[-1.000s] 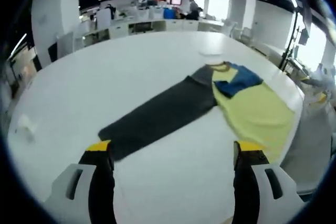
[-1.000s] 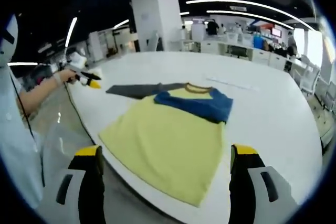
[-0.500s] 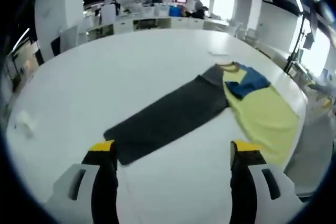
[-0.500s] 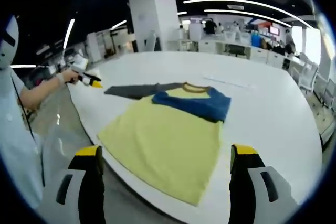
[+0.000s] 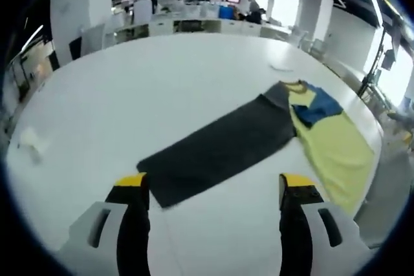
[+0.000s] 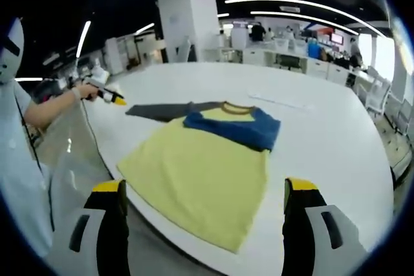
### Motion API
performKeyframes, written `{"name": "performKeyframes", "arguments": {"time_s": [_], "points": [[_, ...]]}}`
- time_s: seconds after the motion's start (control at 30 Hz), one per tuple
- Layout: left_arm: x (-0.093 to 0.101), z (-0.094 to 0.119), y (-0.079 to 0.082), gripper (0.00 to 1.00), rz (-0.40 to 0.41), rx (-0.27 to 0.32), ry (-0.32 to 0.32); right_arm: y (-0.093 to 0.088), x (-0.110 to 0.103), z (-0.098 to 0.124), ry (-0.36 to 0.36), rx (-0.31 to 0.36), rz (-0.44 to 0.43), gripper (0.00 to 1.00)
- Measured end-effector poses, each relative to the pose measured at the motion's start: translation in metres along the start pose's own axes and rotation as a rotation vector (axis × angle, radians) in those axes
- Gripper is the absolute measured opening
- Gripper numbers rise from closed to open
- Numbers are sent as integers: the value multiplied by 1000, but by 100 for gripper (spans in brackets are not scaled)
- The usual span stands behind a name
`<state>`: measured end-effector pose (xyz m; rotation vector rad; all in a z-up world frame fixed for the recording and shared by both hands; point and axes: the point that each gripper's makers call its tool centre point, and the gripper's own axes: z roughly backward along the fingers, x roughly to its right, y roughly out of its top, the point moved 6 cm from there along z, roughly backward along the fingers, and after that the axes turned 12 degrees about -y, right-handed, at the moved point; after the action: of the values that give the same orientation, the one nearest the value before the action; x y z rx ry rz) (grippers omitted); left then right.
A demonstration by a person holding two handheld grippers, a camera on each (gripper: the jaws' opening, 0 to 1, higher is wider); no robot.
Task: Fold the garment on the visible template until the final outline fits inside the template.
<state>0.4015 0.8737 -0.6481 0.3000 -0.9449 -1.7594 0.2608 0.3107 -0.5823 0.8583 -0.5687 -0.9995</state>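
A wide white worktop (image 5: pixel 129 88) carries the garment (image 6: pixel 200 172), a yellow shirt with a blue folded-over sleeve (image 6: pixel 236 129) and a long dark grey sleeve (image 5: pixel 220 150) stretched flat away from the body; the yellow hem lies near the worktop's edge in the right gripper view. The left hand-held gripper (image 5: pixel 210 189) hovers above the dark sleeve's end with its yellow-tipped jaws apart and empty; the right hand-held gripper (image 6: pixel 202 195) hangs over the hem, jaws likewise apart, touching nothing.
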Motion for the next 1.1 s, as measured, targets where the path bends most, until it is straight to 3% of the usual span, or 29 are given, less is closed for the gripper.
{"name": "performKeyframes", "arguments": {"time_s": [1.1], "points": [[-58,-27,-8,63,76,-44,78,-7,-1,5,-60,-33,-42,100]]}}
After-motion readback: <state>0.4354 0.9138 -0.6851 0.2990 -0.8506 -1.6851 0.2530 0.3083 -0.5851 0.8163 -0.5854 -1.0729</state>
